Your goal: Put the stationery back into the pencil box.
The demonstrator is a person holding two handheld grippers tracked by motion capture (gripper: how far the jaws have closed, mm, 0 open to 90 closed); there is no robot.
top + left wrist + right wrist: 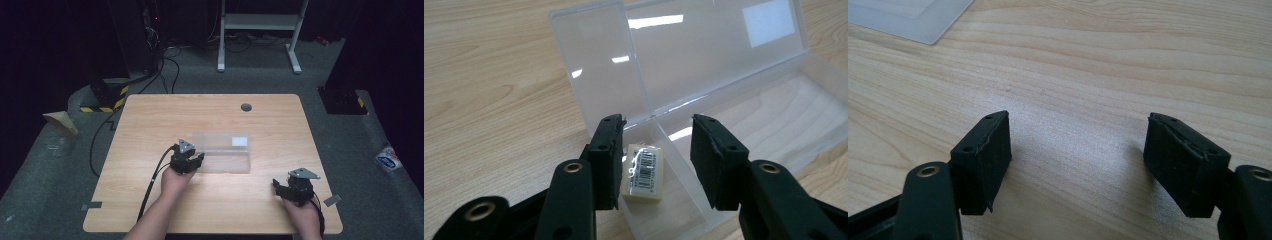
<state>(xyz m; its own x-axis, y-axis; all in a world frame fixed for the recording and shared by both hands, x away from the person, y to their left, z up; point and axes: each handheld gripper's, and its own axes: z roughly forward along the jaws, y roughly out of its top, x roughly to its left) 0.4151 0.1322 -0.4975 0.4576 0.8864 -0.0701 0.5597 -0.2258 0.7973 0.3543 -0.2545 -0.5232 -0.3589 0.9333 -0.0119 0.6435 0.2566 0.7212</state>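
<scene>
Barcode-labelled eraser point(644, 172) in clear box point(744, 105)

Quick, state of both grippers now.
Left gripper: open, jaws apart above the eraser lying in the clear box.
Right gripper: open, holding nothing.

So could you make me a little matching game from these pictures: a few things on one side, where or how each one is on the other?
Things:
1. eraser
2. lid
3. left gripper
4. right gripper

Places or states:
A. jaws apart above bare table wood, away from the box
B. swung open, leaning back behind the box
C. lying in the clear box's end compartment
D. jaws apart at the box's end, the eraser low between them, unpinched

Pairs: 1-C, 2-B, 3-D, 4-A
</scene>
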